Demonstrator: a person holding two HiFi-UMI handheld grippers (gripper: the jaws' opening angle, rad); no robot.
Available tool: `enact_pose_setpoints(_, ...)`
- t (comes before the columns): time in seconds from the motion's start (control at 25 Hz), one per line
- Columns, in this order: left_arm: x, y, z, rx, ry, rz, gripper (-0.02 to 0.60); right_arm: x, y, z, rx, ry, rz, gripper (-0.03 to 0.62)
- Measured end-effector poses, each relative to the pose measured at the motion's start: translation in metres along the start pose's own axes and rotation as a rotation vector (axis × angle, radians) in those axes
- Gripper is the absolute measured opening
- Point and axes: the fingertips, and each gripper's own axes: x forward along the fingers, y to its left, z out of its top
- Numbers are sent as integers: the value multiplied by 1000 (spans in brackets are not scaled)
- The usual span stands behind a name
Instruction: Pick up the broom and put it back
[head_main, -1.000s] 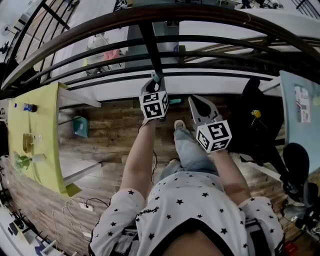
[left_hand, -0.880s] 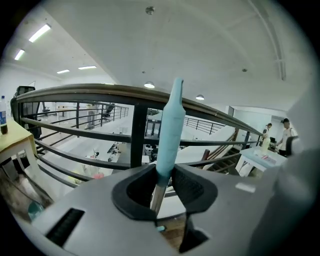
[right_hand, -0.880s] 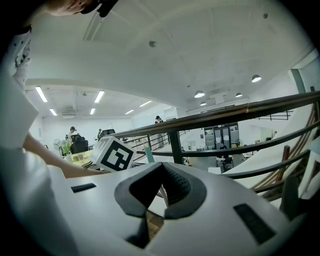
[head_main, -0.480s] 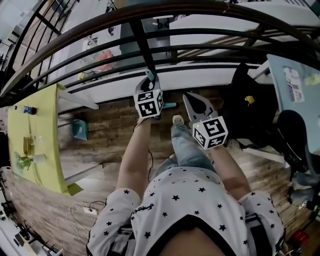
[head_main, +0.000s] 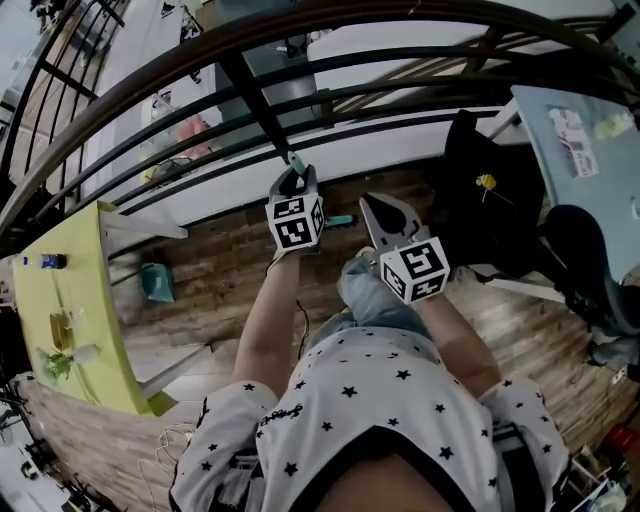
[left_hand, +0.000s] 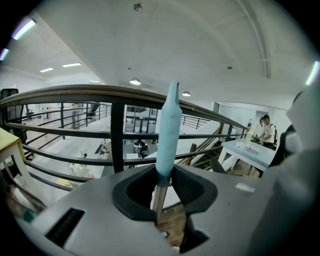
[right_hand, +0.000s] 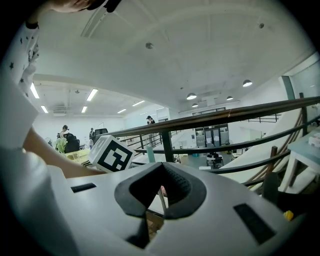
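Note:
The broom (left_hand: 167, 125) has a pale teal grip over a metal shaft and stands almost upright. My left gripper (left_hand: 164, 172) is shut on it where the grip meets the shaft. In the head view the left gripper (head_main: 293, 182) is close to the railing, with the teal tip (head_main: 291, 159) poking above it and a teal lower part (head_main: 340, 219) showing beside it over the floor. My right gripper (head_main: 373, 206) is to its right, shut and holding nothing. From the right gripper (right_hand: 161, 167) I see the left gripper's marker cube (right_hand: 111, 154).
A dark metal railing (head_main: 250, 95) runs across just ahead, with a drop to a lower floor behind it. A yellow table (head_main: 75, 290) stands at the left and a teal bin (head_main: 157, 281) beside it. At the right are a black chair (head_main: 480, 200) and a pale desk (head_main: 580, 140).
Both grippers have moved along the railing together, the left still holding the broom. The head view has swung, so the yellow table sits lower and the desk at the right shows more.

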Motion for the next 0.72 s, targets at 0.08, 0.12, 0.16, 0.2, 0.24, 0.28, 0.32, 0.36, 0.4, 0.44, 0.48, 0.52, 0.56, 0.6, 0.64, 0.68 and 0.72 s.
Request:
enact_pose_setpoints(0.08, 12, -5, -1, -1, 9, -13, 107, 5, -10, 2, 7, 2, -15, -6)
enact_pose_setpoints(0.12, 18, -8, -1, -1, 14, -20, 107, 7, -15, 4, 10, 3, -21, -6)
enact_pose_setpoints(0.16, 24, -10, -1, 1, 18, -27, 107, 10, -21, 6, 12, 3, -27, -6)
enact_pose_setpoints(0.2, 31, -13, 0, 3, 20, -33, 107, 13, -26, 8, 13, 2, -32, -6)
enact_pose_setpoints(0.24, 38, -15, 1, 6, 21, -37, 107, 17, -32, 10, 13, 0, -37, -6)
enact_pose_setpoints(0.28, 44, -17, 2, 7, 22, -41, 107, 20, -39, 12, 15, 0, -43, -6)
enact_pose_setpoints(0.32, 51, -18, 2, 7, 25, -45, 107, 23, -45, 13, 16, 0, -49, -6)
enact_pose_setpoints(0.36, 57, -20, 2, 6, 28, -48, 107, 26, -51, 14, 18, 0, -55, -6)
enact_pose_setpoints(0.4, 64, -21, 2, 6, 31, -52, 107, 30, -56, 14, 21, 1, -60, -6)
enact_pose_setpoints(0.44, 71, -22, 2, 7, 35, -55, 107, 33, -62, 15, 24, 1, -65, -6)
enact_pose_setpoints(0.48, 78, -23, 3, 8, 38, -59, 107, 37, -68, 15, 28, 2, -70, -6)
enact_pose_setpoints(0.52, 85, -25, 3, 10, 43, -62, 107, 40, -75, 16, 32, 3, -76, -6)
enact_pose_setpoints(0.56, 93, -26, 3, 14, 48, -66, 107, 43, -81, 15, 36, 4, -82, -6)
enact_pose_setpoints(0.6, 100, -28, 2, 18, 54, -71, 107, 47, -88, 15, 40, 4, -88, -6)
enact_pose_setpoints(0.64, 108, -29, 1, 22, 60, -75, 107, 50, -93, 15, 44, 4, -94, -6)
enact_pose_setpoints(0.68, 114, -29, 0, 26, 65, -79, 107, 53, -98, 14, 48, 3, -99, -6)
enact_pose_setpoints(0.72, 121, -30, -2, 29, 70, -81, 107, 56, -103, 13, 51, 2, -104, -6)
